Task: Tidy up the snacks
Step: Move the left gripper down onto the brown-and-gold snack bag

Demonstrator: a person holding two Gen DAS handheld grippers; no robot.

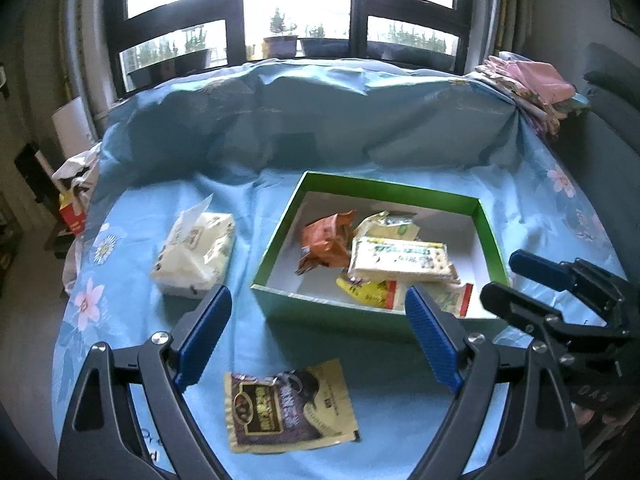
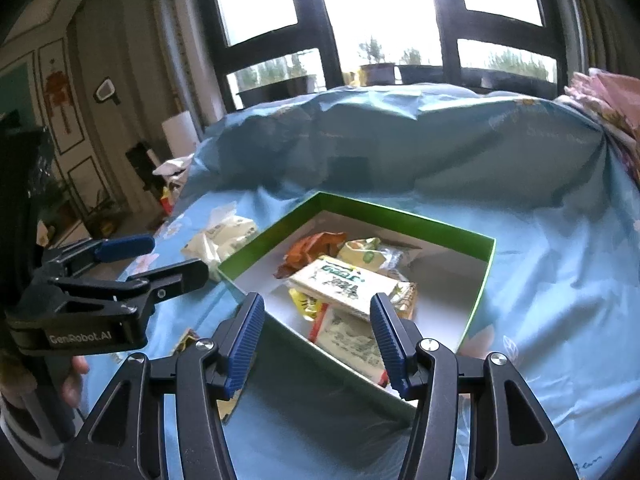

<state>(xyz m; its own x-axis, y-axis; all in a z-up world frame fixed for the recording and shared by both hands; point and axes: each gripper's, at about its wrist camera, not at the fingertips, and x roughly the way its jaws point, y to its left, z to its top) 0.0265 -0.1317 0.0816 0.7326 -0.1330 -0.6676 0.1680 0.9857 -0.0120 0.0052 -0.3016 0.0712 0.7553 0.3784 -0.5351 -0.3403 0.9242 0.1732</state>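
Note:
A green box [image 1: 276,240] [image 2: 478,300] with a white inside stands on the blue flowered cloth. It holds several snack packs: an orange bag [image 1: 326,240] [image 2: 310,252], a cracker pack [image 1: 400,260] [image 2: 344,284] and yellow packs. A brown-and-gold sachet [image 1: 288,406] lies flat on the cloth in front of the box, between my left fingers. My left gripper [image 1: 318,336] is open and empty above it. My right gripper [image 2: 316,340] is open and empty over the box's near edge; it also shows in the left wrist view [image 1: 516,280].
A tissue pack [image 1: 196,250] [image 2: 220,236] lies left of the box. The cloth rises over a raised ridge [image 1: 304,120] behind the box. Folded pink cloths [image 1: 532,88] sit at the far right. A window with dark frames is behind.

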